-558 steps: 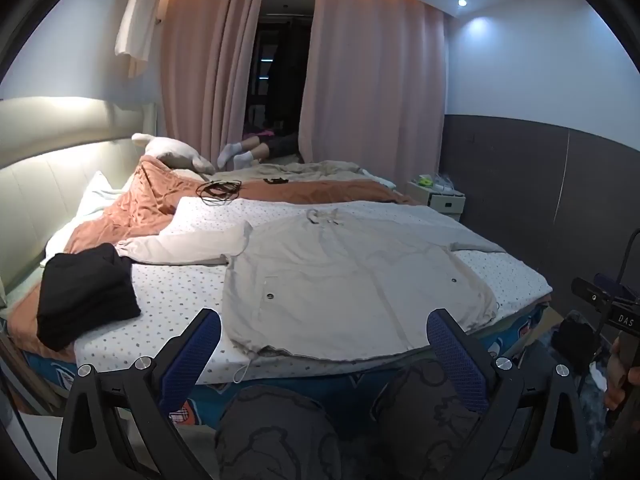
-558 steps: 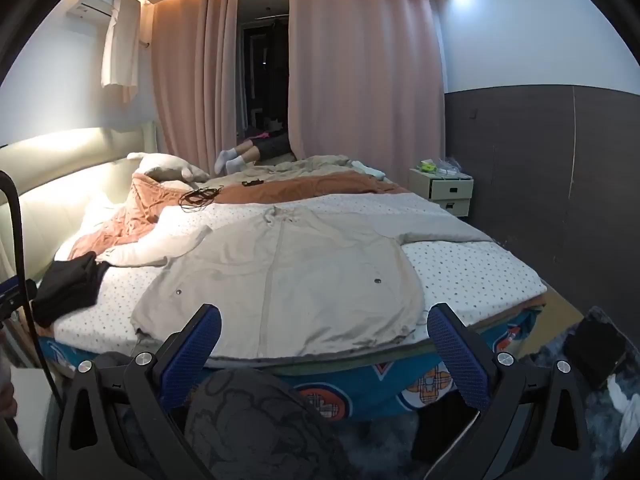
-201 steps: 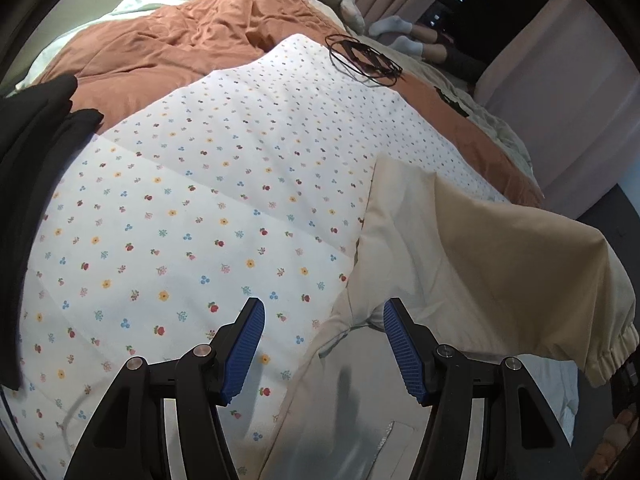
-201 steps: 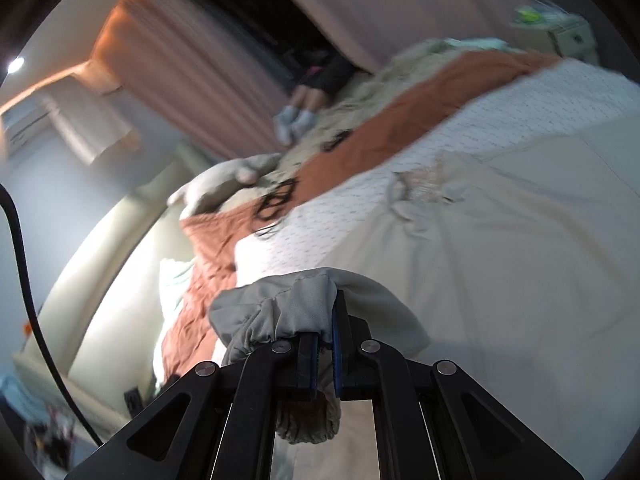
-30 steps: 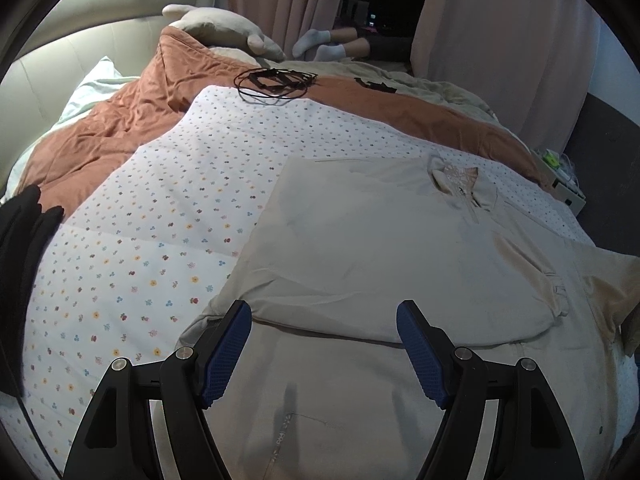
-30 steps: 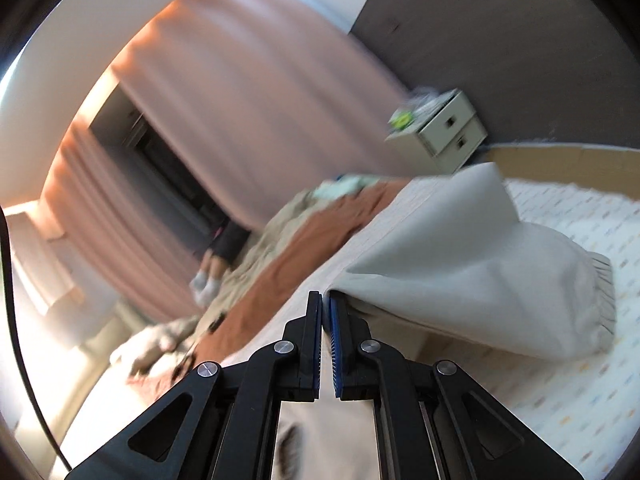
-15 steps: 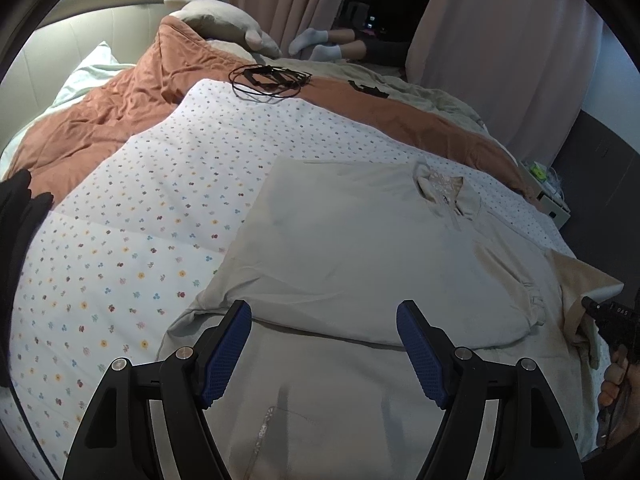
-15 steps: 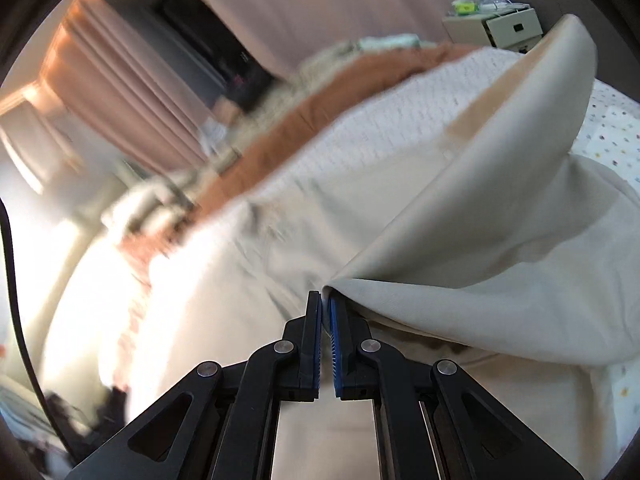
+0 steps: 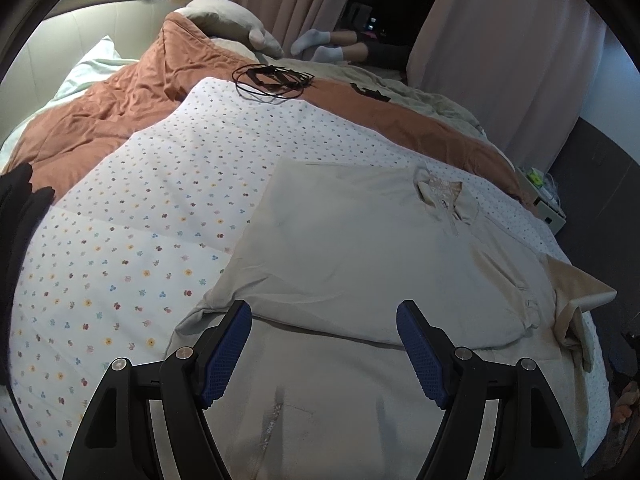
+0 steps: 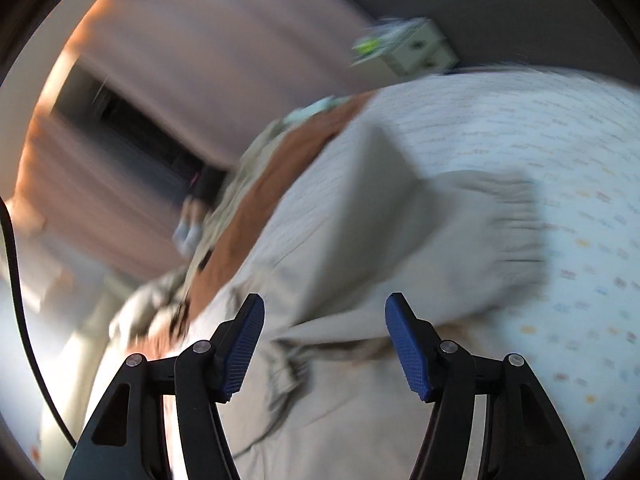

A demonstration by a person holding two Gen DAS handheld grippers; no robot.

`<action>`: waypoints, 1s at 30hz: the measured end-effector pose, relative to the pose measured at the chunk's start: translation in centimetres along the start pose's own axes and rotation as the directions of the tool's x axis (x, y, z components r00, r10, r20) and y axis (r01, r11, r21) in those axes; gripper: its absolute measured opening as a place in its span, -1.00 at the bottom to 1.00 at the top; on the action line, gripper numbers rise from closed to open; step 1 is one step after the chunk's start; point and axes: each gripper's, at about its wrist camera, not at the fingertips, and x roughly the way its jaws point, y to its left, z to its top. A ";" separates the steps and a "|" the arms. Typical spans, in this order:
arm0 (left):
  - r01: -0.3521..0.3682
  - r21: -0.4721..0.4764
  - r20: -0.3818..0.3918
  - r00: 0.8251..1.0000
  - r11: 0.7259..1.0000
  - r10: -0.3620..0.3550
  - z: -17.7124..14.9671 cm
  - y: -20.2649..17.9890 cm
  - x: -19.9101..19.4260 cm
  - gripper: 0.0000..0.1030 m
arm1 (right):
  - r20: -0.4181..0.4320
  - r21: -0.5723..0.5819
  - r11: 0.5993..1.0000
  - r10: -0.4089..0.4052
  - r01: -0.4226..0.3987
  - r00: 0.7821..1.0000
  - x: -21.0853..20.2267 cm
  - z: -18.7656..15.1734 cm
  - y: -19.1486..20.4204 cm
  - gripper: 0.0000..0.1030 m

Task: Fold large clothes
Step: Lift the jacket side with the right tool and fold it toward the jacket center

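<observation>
Step in hand: you are partway through folding the beige jacket (image 9: pixel 372 248). Its left sleeve already lies folded across the chest; the right sleeve (image 10: pixel 472 236) looks only half turned in, so this reads as the sleeve stage.

Where the jacket lies: flat on the bed (image 9: pixel 132 208), on the flower-print sheet, collar (image 9: pixel 444 194) pointing away from you towards the brown quilt (image 9: pixel 104 116).

Left hand-held gripper (image 9: pixel 325 351): fingers spread wide, holding nothing. It hangs above the jacket's lower half, nearer you than the collar, with the folded sleeve's edge just past the fingertips.

Right hand-held gripper (image 10: pixel 325 347): fingers spread wide, gripping nothing. The right wrist view is blurred. The right sleeve and its gathered cuff sit just beyond the fingertips, on the side of the collar nearest the bedside cabinet (image 10: pixel 416 48).

Next move, as a judgement: the right sleeve seems to need laying flat across the chest, below the collar. After that, the hem would call for both grippers to pinch it and carry it up towards the collar.

Risk: loose fabric may bunch at the cuff.
</observation>
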 end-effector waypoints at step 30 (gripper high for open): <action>-0.030 -0.008 -0.010 0.999 1.000 0.030 0.2 0.7 1.2 0.48 | 0.152 0.264 0.964 -0.085 0.043 0.985 2.2 2.9 -8.6 -0.79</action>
